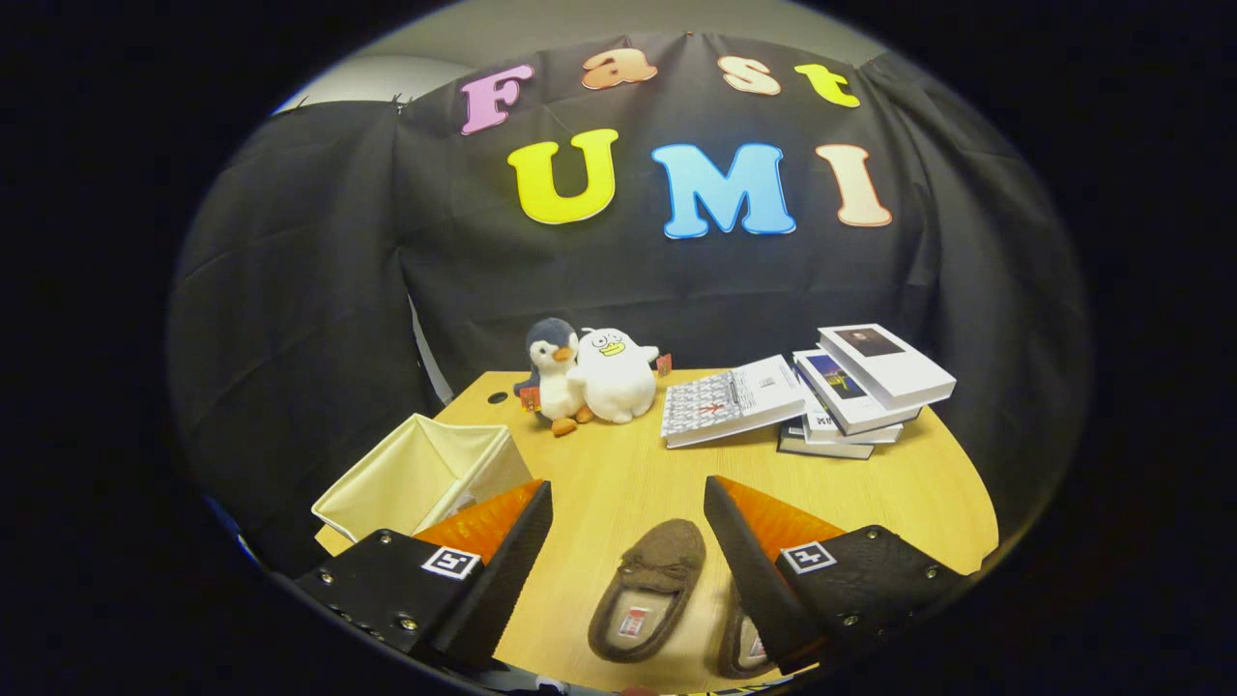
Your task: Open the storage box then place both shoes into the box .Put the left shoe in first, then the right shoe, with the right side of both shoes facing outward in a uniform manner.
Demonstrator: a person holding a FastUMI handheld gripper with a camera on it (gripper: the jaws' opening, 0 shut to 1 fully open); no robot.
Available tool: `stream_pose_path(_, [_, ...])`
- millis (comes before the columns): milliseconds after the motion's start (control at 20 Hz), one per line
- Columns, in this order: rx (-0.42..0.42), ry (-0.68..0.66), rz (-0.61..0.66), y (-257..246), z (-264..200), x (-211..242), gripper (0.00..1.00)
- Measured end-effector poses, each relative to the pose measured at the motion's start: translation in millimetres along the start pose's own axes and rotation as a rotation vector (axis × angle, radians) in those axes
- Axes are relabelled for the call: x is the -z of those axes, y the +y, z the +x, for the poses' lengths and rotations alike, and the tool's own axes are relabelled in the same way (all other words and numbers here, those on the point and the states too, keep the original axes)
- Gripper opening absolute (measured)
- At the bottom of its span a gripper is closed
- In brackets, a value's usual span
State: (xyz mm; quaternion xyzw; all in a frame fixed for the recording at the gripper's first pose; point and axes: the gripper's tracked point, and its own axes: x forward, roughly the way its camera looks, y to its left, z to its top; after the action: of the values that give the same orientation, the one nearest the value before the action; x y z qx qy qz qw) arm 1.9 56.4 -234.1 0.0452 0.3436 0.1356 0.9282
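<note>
Tongs (628, 541) nearest, spread wide, both fingers clear of everything and gripping nothing. Between them, a brown slipper (649, 592) lies flat on the worktop (618, 474), toe pointing far, opening toward the near edge. Second slipper (739, 646) just right of it, mostly hidden under the right finger; which is the left shoe and which the right I cannot tell.

Worktop: pale wood, rounded far-right corner, cable hole near the far-left corner. Open bare wood runs from the slippers up the middle to the far side; room to move there.

Storage box (425, 474): cream fabric, at the near-left corner of the worktop, just beyond the left finger, top open, inside looks empty. Its left side sits at the worktop's left edge.

Book stack (860, 391) far right, fanned unevenly, close to the right edge. One single book (732, 400) lies just left of the stack, touching it.

Two plush toys far centre, leaning together against the black cloth wall: white duck (614, 375), smaller grey penguin (554, 372) on its left.
</note>
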Motion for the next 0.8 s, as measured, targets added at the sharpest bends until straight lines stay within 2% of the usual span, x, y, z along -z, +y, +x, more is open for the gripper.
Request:
stream_pose_path(450, [-0.006, 0.173, -0.010, -24.9, 31.6, 78.2, 0.98])
stream_pose_path(800, [0.024, 0.307, -0.001, -39.0, 46.4, 135.5, 0.98])
